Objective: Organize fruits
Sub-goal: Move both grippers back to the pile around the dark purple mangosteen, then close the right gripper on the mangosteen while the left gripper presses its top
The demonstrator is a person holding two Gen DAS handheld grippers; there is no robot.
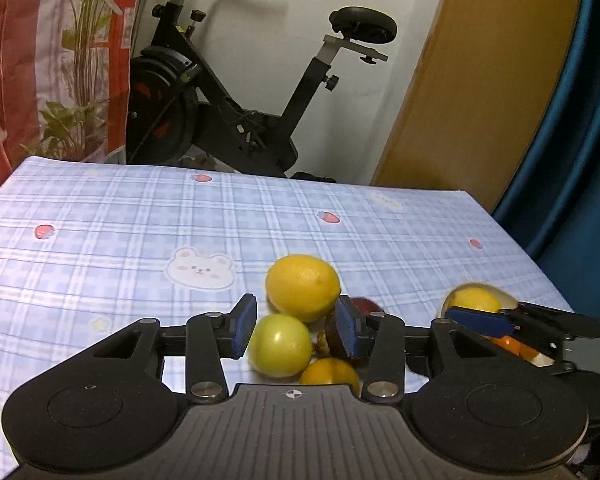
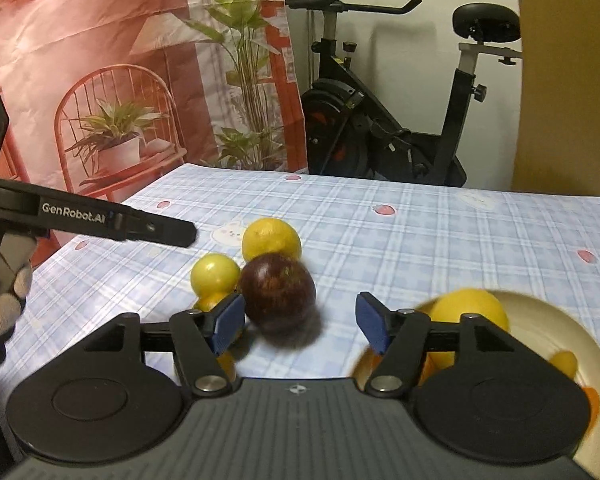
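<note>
Checked tablecloth lies bare beyond clustered lemon.

tablecloth — blue plaid, strawberries | lemon — yellow | plum — dark maroon | fingers blue

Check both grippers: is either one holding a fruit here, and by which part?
Neither holds anything. The left gripper is open above the green fruit, pads clear of it. The right gripper is open beside the dark fruit.
</note>
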